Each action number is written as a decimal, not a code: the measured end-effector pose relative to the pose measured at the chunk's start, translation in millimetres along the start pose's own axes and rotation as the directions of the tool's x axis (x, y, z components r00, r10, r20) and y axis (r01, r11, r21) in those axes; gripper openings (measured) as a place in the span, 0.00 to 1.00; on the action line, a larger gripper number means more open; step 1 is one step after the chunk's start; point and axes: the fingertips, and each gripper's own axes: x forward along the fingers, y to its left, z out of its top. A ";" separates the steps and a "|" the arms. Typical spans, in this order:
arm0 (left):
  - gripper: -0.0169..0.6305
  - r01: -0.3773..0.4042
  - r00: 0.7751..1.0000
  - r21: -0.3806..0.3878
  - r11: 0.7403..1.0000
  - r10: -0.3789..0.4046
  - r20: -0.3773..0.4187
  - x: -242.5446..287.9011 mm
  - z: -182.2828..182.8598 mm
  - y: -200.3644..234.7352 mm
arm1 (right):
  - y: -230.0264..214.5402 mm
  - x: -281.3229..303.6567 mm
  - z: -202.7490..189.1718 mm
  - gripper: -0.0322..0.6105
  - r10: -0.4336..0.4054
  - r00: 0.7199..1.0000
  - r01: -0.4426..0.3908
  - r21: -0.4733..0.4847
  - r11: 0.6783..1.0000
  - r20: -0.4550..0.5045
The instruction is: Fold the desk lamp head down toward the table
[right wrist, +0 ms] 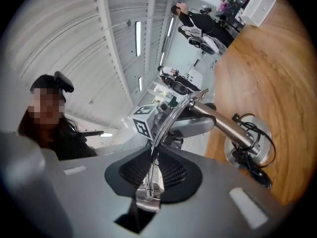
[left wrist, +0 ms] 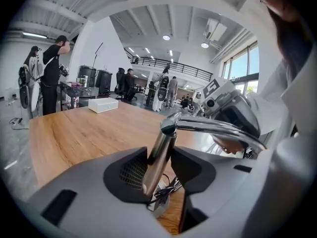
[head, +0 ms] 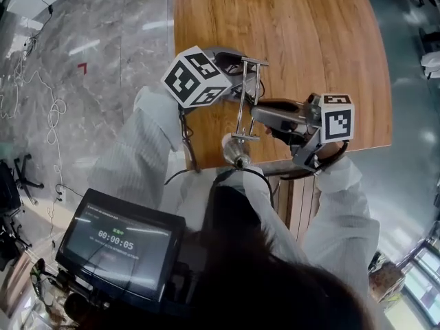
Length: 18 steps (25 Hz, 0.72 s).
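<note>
A chrome desk lamp (head: 240, 108) stands near the front edge of the wooden table (head: 295, 33). In the left gripper view its slanted post (left wrist: 161, 150) rises from a round base (left wrist: 159, 205) wrapped in black cord. The left gripper (left wrist: 158, 168) has this post between its jaws, the pads close beside it, open. The right gripper (right wrist: 152, 168) is shut on the thin chrome head arm (right wrist: 166, 125), whose block end lies between the pads. The hinge, post (right wrist: 223, 124) and base (right wrist: 250, 148) show beyond. In the head view the left gripper (head: 237, 81) and right gripper (head: 260, 114) flank the lamp.
A white box (left wrist: 103, 104) lies at the table's far side. People stand by equipment (left wrist: 49, 76) beyond it. The table's front edge (head: 289, 163) runs just under the lamp. A small monitor (head: 120, 243) hangs at the person's chest, and cables lie on the floor (head: 41, 95).
</note>
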 end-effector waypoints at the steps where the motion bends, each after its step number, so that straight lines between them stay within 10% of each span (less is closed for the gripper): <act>1: 0.25 0.016 1.000 0.009 1.000 -0.016 0.002 -0.8 0.0 -1.5 | -2.9 0.9 -3.6 0.12 -0.004 1.000 0.004 -0.039 0.999 0.012; 18: 0.23 0.085 0.996 0.183 0.979 -0.087 0.005 -16.1 -4.5 -20.8 | -16.8 1.7 -26.7 0.15 -0.154 0.985 0.170 -0.600 0.782 0.079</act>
